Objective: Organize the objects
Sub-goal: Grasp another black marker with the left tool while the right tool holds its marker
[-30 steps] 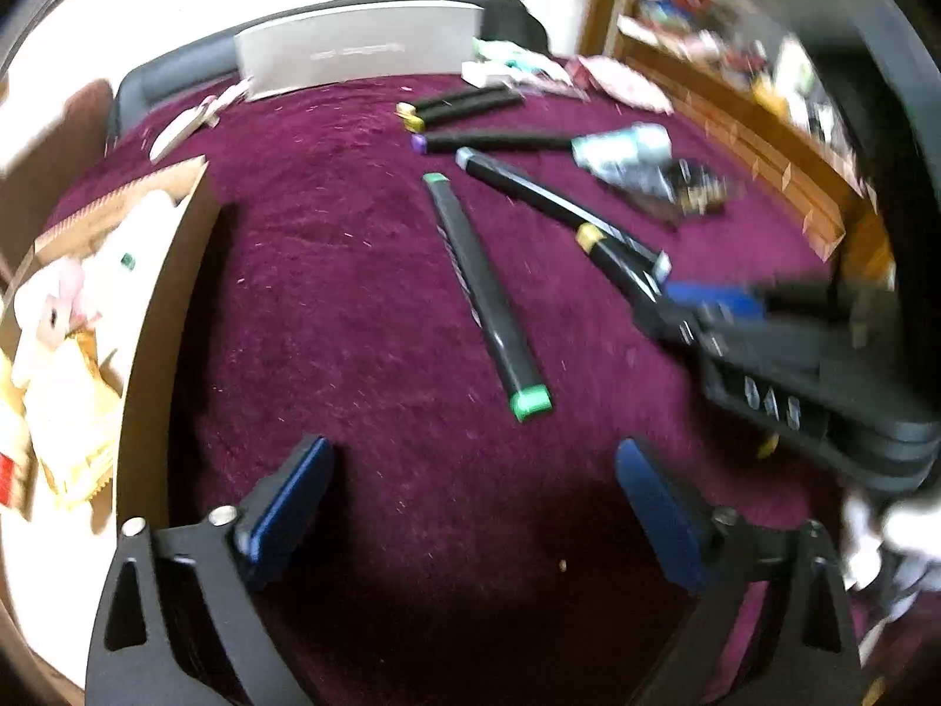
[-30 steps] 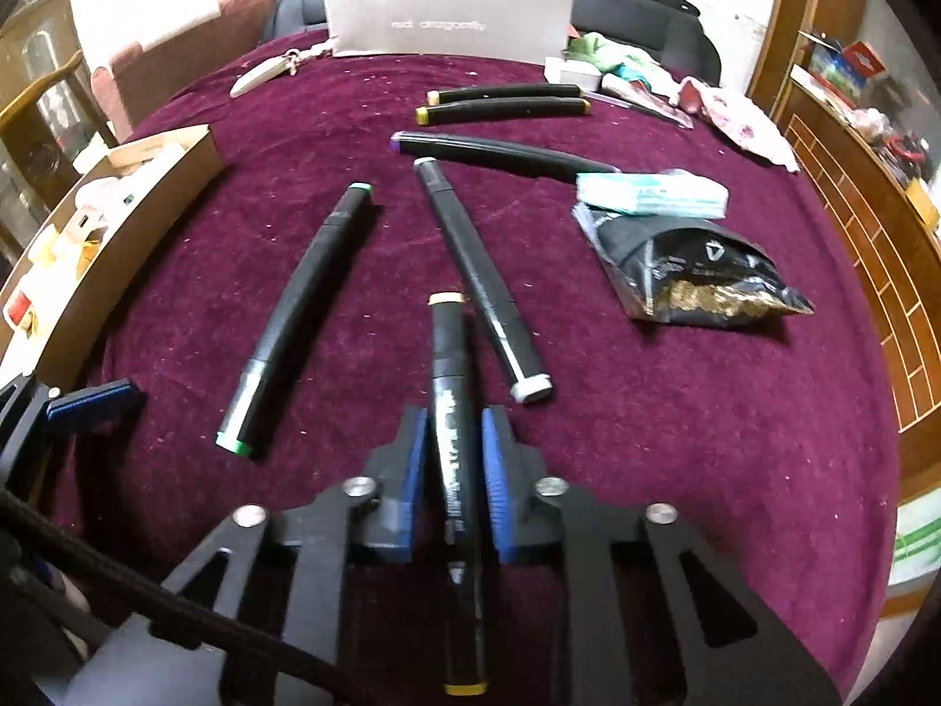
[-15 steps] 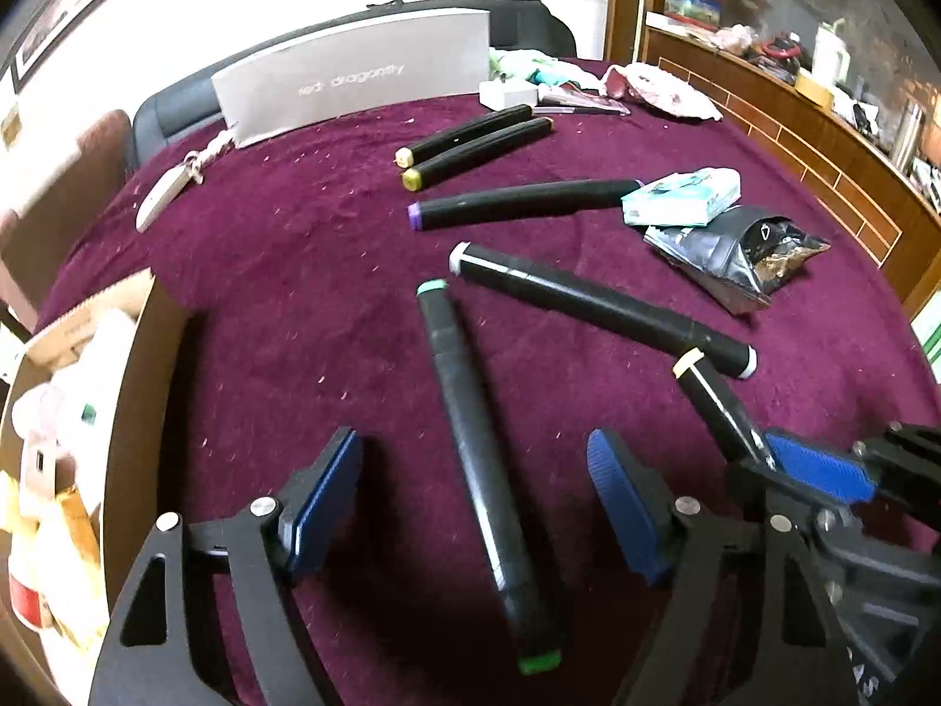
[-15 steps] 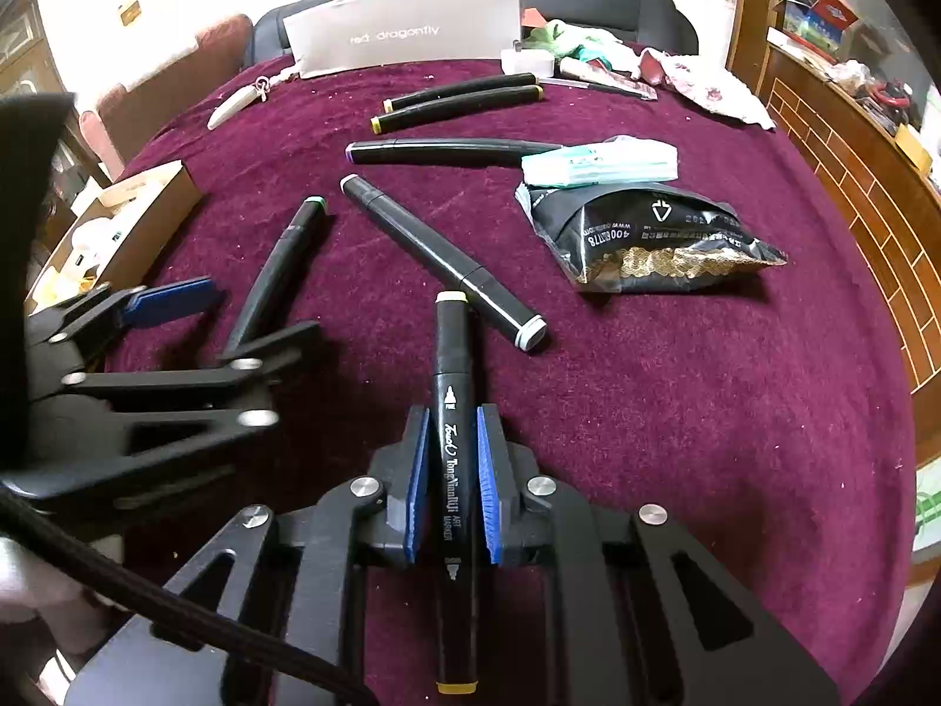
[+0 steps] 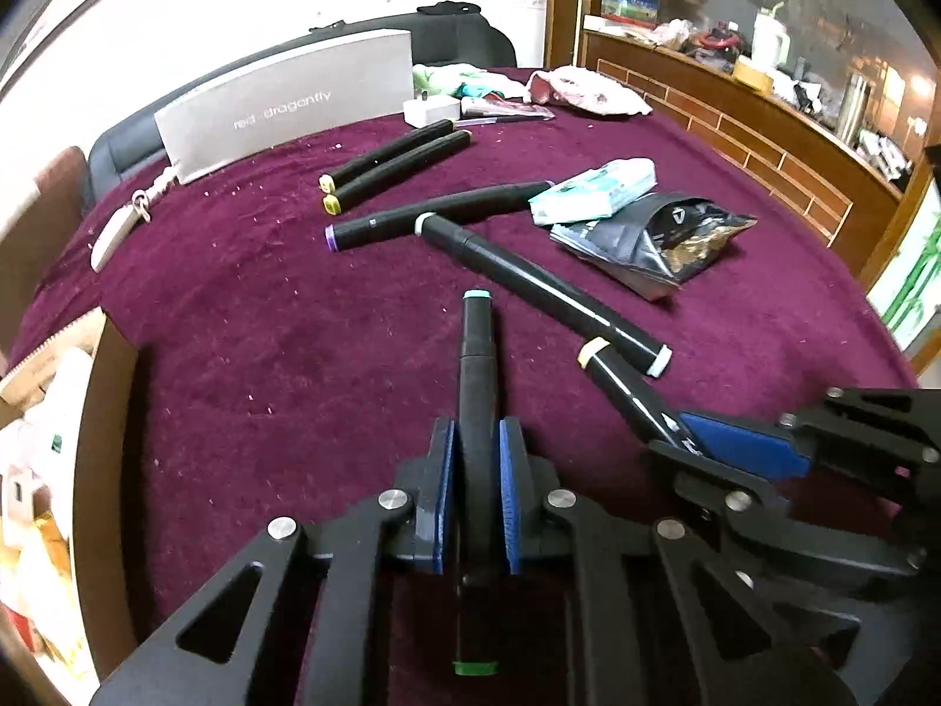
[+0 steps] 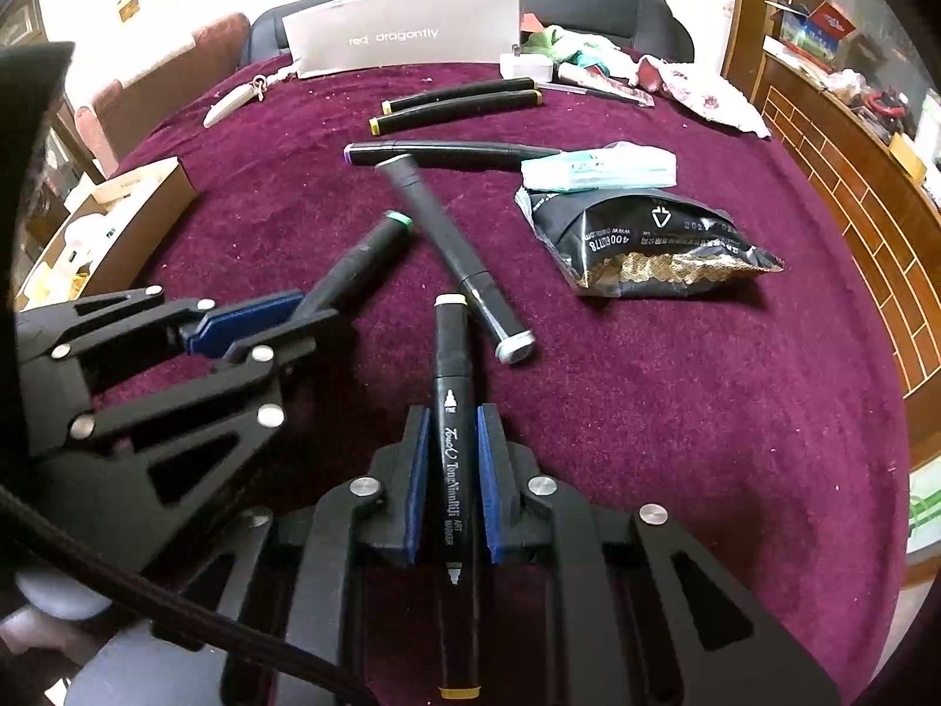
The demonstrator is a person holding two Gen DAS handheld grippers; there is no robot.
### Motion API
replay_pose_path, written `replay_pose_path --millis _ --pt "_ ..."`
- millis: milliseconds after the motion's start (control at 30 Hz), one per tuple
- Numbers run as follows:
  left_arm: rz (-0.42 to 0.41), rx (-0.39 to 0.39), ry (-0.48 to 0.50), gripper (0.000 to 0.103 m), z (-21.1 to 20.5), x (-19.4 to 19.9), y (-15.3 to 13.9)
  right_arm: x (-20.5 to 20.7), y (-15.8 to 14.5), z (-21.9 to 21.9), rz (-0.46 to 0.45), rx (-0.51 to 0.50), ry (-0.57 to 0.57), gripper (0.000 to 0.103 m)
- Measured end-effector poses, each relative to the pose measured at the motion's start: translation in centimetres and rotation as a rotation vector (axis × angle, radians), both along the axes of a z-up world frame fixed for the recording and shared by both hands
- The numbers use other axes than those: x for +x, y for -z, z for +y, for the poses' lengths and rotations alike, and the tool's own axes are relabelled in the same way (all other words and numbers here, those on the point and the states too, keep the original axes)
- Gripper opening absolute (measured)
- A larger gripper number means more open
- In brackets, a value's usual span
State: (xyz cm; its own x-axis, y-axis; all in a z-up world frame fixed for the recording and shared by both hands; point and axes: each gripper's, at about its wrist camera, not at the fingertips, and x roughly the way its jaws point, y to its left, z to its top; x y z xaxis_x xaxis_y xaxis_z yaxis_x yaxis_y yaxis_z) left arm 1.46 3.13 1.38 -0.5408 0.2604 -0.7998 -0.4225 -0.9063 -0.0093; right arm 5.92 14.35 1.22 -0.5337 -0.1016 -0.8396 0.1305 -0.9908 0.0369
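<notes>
Left tongs [image 5: 475, 494] now clamped on the green-capped marker [image 5: 477, 376], pads having just swung in from wide apart half a second back, when the marker lay loose between them. Right tongs [image 6: 448, 482] clamped as before on the yellow-capped marker [image 6: 451, 412], barrel running straight up toward 12 o'clock in the right wrist view. Means both tongs are loaded, so two markers look ready to lift off the maroon desk [image 5: 264, 323] together.

Just past the left tongs, at 1 o'clock in the left wrist view, lies the white-capped marker [image 5: 541, 288], slanted and loose. Farther on, at 12 o'clock, the purple-capped marker [image 5: 435, 215], its far end tucked beside the teal packet [image 5: 594, 191] resting on the black foil pouch [image 5: 658, 241]. Beyond that, at 11 o'clock, two yellow-capped markers [image 5: 394, 167] side by side, apparently already paired. Farthest, the grey box [image 5: 288, 103] at the desk's rear edge. At 9 o'clock, a cardboard box [image 5: 109, 470] of oddments.

Probably four markers left to gather.
</notes>
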Motion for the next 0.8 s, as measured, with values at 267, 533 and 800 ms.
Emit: replay_pose_path --millis 267,533,800 --pt "0.003 0.119 -0.041 0.011 -3.8 1.9 -1.9 0.5 -0.1 0.7 -0.003 -0.087 0.001 0.013" --pt "0.022 0.237 -0.094 0.011 -8.3 3.8 -3.5 2.3 -0.5 0.1 -0.012 -0.169 -0.024 0.013" --pt "0.050 0.297 -0.144 0.012 -12.2 6.2 -5.0 3.2 -2.5 -1.5 0.008 -0.239 -0.069 0.013"
